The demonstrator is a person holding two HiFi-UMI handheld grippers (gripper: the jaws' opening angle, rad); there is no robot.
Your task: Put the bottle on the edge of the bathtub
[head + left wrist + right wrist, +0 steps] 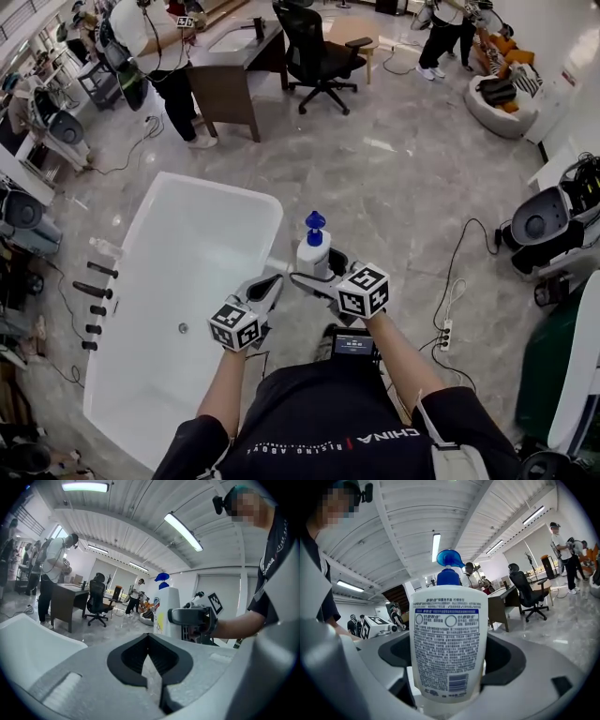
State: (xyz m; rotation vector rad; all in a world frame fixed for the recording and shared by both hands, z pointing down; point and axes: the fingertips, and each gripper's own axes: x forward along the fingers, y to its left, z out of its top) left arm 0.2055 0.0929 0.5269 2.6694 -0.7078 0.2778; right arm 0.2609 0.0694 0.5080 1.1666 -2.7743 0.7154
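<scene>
**A:** What is noted nearest the body?

**B:** The left gripper (149, 660) is seen with its jaws pressed together and nothing between them. The right gripper (321, 272) is clamped across the lower body of the white plastic pump bottle with the blue nozzle (446, 644), which is held upright.

**A:** How is it judged to handle?

**B:** Light, stiff-walled and smooth. The pump neck looks weak, so the body is best gripped.

**A:** And farther off?

**B:** The white round-cornered bathtub (220, 187) lies just left of the bottle, whose base is not yet set on the rim. A black office chair (314, 52) is noted beyond.
</scene>
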